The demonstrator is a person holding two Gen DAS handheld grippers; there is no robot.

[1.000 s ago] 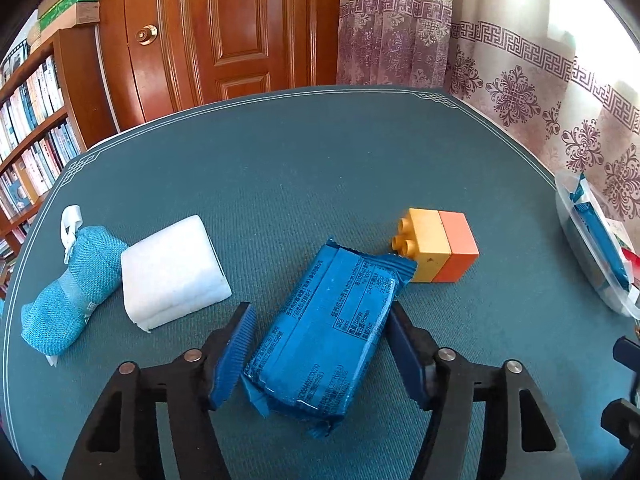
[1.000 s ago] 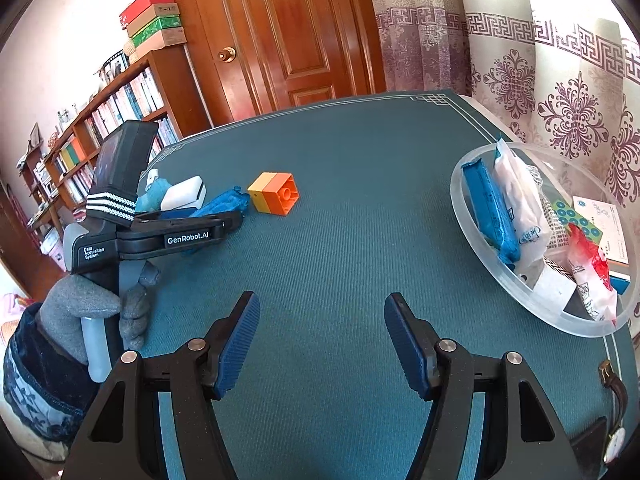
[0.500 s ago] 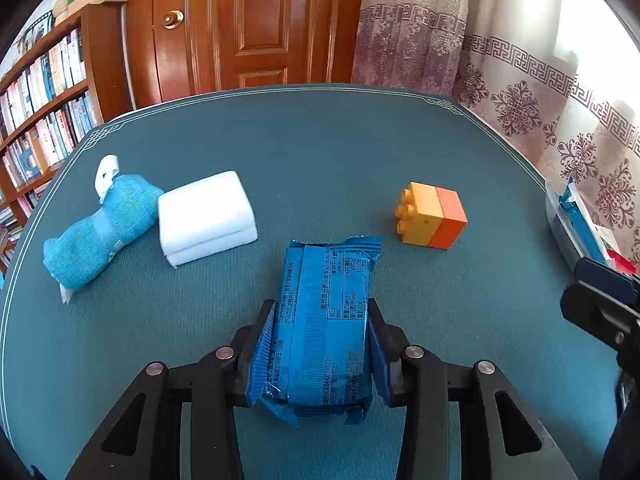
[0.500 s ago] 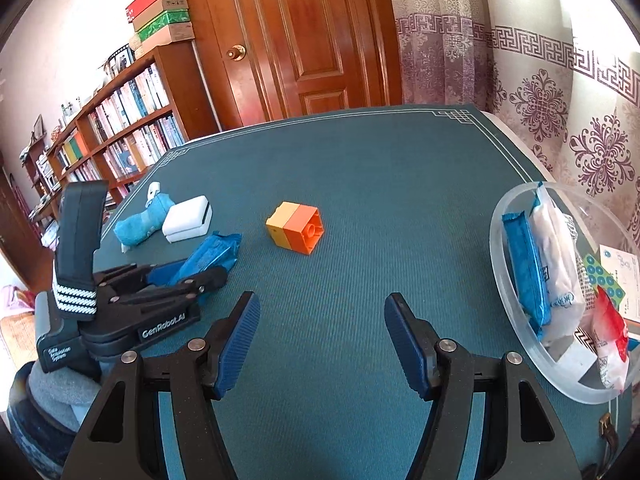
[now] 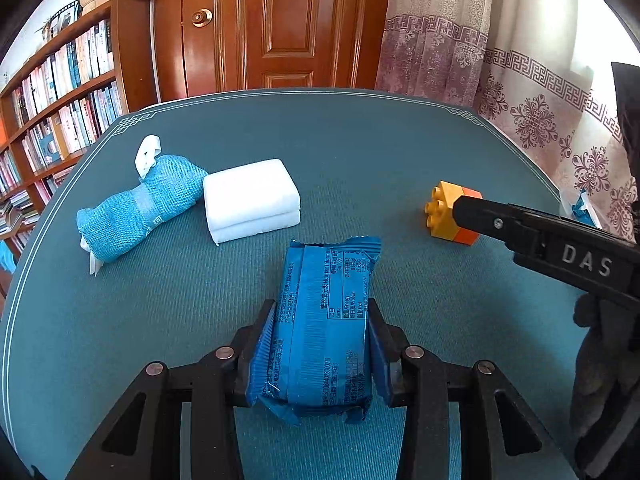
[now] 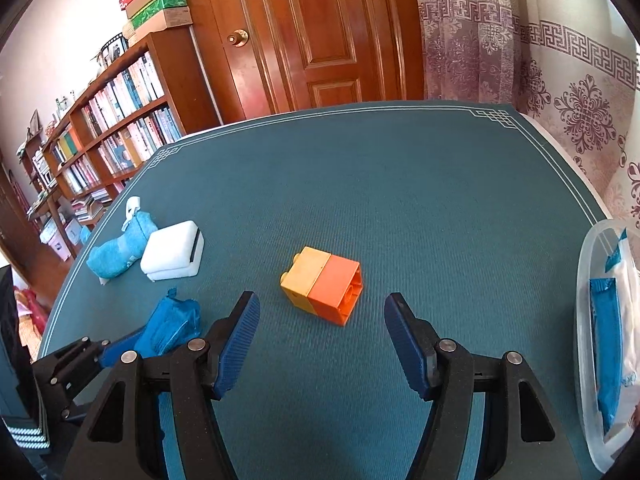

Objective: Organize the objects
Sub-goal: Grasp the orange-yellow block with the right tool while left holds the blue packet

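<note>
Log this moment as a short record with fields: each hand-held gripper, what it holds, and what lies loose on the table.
left hand-held gripper: shut on blue packet, pads pressing both its long sides
right hand-held gripper: open, empty, facing the block
block: yellow and orange, on its side, just beyond the right fingertips, untouched
blue cloth roll: far left, touching the white pack
white pack: beside the roll
clear bowl: right edge, holds packets
table: teal cloth

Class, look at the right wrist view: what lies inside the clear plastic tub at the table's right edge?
Inside the clear plastic tub lie a blue foil snack packet and a white wrapped packet. The frame edge cuts off the rest, so further contents cannot be seen.
</note>
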